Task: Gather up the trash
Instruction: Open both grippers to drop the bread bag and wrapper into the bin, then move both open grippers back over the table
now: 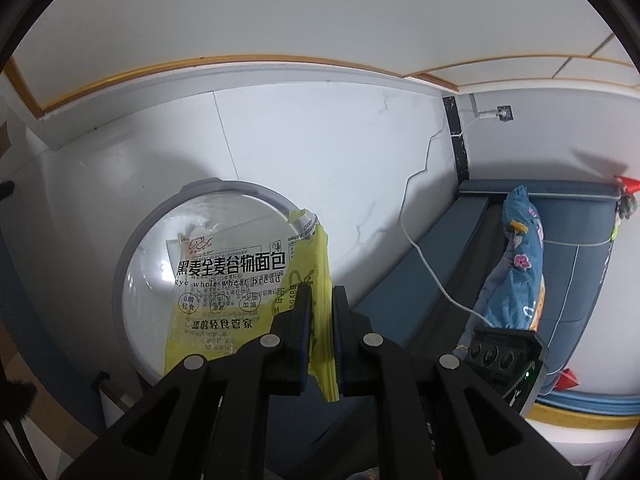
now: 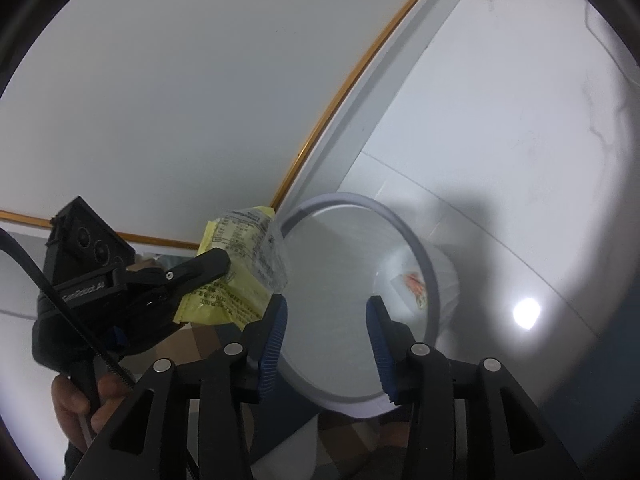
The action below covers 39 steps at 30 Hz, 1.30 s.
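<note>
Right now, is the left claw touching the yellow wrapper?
Touching. The left wrist view shows the left claw shut on the yellow wrapper, pinching it.

Glossy, crinkled plastic film on the yellow bread wrapper (image 1: 224, 280); smooth translucent plastic on the bin (image 2: 400, 240) (grey rim); ribbed blue rubbery pads (image 2: 274, 340); matt black gripper arms; printed cloth on the bundle (image 1: 520, 256).
</note>
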### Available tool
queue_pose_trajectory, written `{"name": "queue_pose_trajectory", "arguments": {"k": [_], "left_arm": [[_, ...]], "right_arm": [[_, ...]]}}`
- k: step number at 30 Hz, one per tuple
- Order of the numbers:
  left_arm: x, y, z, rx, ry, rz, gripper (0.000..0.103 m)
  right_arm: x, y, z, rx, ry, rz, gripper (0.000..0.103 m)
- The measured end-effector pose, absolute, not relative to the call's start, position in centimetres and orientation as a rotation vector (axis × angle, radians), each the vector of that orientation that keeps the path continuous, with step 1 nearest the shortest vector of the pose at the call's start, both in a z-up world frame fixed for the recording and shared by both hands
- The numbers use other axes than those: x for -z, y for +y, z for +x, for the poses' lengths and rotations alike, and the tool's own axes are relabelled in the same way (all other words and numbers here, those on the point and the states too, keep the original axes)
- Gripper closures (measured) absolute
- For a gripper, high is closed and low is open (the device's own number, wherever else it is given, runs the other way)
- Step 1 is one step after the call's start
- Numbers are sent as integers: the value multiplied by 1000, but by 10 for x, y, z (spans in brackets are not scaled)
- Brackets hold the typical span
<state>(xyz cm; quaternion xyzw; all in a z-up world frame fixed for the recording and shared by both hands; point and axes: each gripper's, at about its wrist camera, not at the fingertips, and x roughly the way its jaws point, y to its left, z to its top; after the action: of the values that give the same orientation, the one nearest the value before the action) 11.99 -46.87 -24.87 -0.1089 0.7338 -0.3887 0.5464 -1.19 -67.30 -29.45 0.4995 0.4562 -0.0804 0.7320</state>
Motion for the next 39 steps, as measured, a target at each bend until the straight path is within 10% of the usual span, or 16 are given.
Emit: {"name": "queue_pose_trajectory", "arguments": {"k": [9,14,39], "left_arm": [[249,-466,121,857,1762,-226,76],[242,-463,119,829,1749,-175,47],[59,-347,90,534,1125,52,27]], "right_arm": [[290,-685,-30,227,957,1145,53],[284,-689,-34,245,942,1138,53],[136,-640,-23,147,793,841,27]]}}
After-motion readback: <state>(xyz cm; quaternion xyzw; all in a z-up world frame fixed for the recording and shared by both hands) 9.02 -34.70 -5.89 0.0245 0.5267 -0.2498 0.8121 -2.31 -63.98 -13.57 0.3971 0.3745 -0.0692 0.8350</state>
